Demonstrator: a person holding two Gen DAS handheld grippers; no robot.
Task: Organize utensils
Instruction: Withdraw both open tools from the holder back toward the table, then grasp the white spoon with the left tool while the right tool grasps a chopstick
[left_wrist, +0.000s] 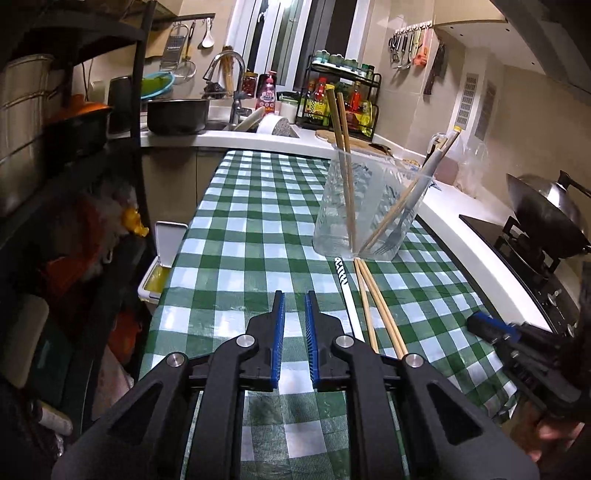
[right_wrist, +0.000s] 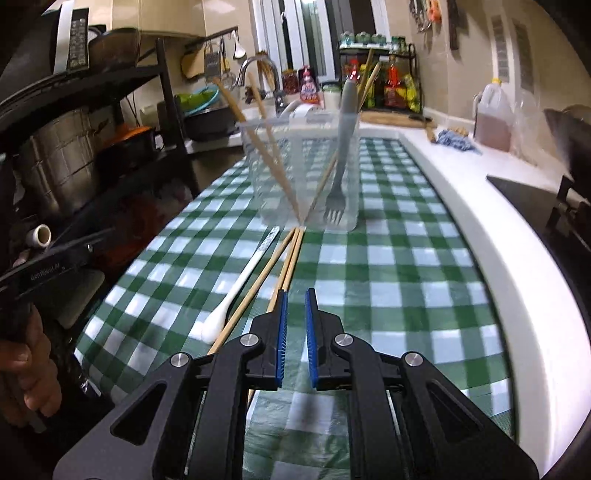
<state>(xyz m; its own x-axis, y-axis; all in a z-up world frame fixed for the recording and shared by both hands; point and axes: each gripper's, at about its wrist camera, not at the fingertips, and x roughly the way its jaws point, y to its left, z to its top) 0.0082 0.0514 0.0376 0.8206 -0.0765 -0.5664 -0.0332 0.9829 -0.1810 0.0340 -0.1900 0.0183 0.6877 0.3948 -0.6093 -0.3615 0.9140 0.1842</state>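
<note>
Hovering over the green checked tablecloth (left_wrist: 236, 258), both grippers are empty. The left gripper (left_wrist: 294, 295) has its blue pads pulled in to a narrow slit, nothing between them. Same deal with the right gripper (right_wrist: 295, 293), jaws nearly together and bare. Just to the right of the left fingers lie a white spoon (left_wrist: 347, 295) and a few loose wooden chopsticks (left_wrist: 373, 302); in the right wrist view those sit just left of its fingers, one chopstick running under the left fingertip. Ahead of both sets of fingers stands a clear plastic container (right_wrist: 306, 170), upright, holding more chopsticks leaning on its rim plus a grey fork (right_wrist: 341, 162), tines down.
</note>
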